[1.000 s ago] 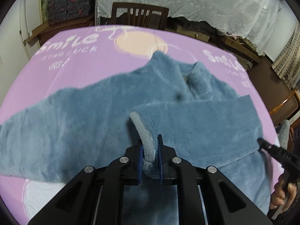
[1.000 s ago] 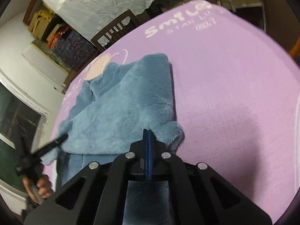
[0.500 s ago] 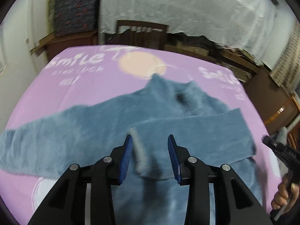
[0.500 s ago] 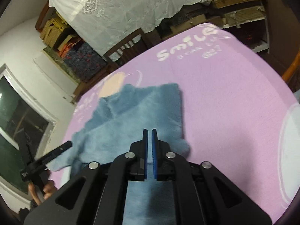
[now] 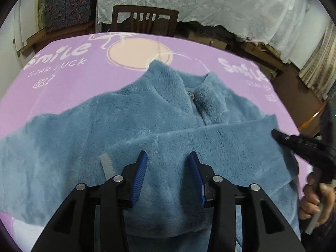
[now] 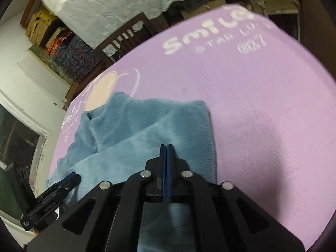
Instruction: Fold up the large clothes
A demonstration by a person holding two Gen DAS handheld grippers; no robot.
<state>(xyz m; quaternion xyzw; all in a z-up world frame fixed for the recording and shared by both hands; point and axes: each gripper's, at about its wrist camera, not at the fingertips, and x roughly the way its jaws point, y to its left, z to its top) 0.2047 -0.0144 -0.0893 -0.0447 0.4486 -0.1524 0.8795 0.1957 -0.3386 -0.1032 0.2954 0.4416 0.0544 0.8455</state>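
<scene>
A blue fleece jacket (image 5: 130, 121) lies flat on the purple mat (image 5: 63, 73), collar at the far side. One sleeve (image 5: 210, 145) is folded across the chest, its grey-lined cuff (image 5: 106, 163) to the left of my left gripper. The other sleeve stretches out to the left. My left gripper (image 5: 168, 168) is open and empty above the folded sleeve. My right gripper (image 6: 166, 157) is shut and empty over the jacket (image 6: 130, 130); it also shows at the right of the left wrist view (image 5: 298, 145).
The purple mat (image 6: 252, 105) with white "Smile" lettering covers the table. A dark wooden chair (image 5: 145, 21) stands behind the far edge. White sheeting (image 5: 210, 2) covers furniture at the back, with boxes and a wooden cabinet on the right.
My left gripper opened and let go of the sleeve cuff, which now lies on the jacket. My right gripper opened slightly, then shut again and stays empty.
</scene>
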